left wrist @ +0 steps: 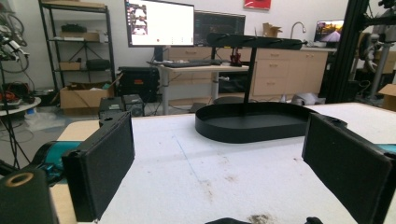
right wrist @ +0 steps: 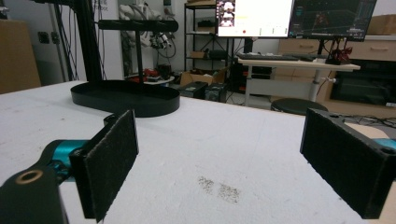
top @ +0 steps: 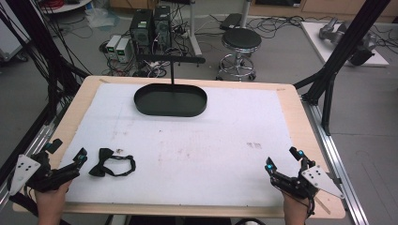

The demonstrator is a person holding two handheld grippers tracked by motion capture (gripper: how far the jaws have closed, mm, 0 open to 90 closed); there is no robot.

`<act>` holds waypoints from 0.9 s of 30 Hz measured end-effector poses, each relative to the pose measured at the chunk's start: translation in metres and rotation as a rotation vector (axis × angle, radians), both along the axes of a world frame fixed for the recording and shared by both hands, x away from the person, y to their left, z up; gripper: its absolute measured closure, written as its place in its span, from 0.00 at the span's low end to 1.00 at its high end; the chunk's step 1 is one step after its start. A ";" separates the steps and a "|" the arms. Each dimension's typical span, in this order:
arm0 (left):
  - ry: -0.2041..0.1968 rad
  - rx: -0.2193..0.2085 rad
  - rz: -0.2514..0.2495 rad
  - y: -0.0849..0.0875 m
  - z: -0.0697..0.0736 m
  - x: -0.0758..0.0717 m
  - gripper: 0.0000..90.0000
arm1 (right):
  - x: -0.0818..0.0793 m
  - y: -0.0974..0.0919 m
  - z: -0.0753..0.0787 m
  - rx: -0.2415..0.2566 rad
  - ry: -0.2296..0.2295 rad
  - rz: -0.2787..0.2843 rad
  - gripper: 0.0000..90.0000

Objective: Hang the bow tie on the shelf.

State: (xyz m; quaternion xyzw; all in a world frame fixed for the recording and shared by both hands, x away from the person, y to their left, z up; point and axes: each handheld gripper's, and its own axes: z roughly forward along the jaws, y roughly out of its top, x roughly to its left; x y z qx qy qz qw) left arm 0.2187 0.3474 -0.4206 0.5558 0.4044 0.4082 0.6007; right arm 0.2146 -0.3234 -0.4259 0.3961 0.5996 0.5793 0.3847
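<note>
A black bow tie (top: 111, 164) with a looped strap lies flat on the white tabletop (top: 197, 154) at the front left. My left gripper (top: 69, 150) is open just left of it, a little apart from it. In the left gripper view the left gripper (left wrist: 224, 163) has nothing between its fingers, and a dark sliver of the bow tie (left wrist: 233, 220) shows at the bottom edge. My right gripper (top: 283, 158) is open and empty at the front right. A black oval tray (top: 169, 112) with an upright T-shaped hanger post (top: 172, 70) stands at the back centre. From the right gripper (right wrist: 224, 158), the tray (right wrist: 126, 109) shows far off.
A small smudge (top: 254, 145) marks the white surface ahead of the right gripper. Bare wood (top: 295, 108) rims the table. Black frame posts (top: 328, 89) rise at the right side. Beyond the far edge stand a stool (top: 241, 40) and computer towers (top: 150, 28).
</note>
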 end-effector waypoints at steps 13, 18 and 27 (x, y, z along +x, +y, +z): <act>0.030 0.063 -0.171 -0.013 0.023 -0.003 0.12 | 0.002 0.000 -0.002 -0.004 0.012 0.014 0.12; 0.095 0.156 -0.313 -0.029 0.026 -0.002 0.15 | 0.001 -0.001 -0.001 0.008 0.006 0.016 0.12; 0.245 0.335 -0.481 -0.059 0.013 0.006 0.29 | 0.001 0.000 -0.001 0.012 0.003 0.025 0.12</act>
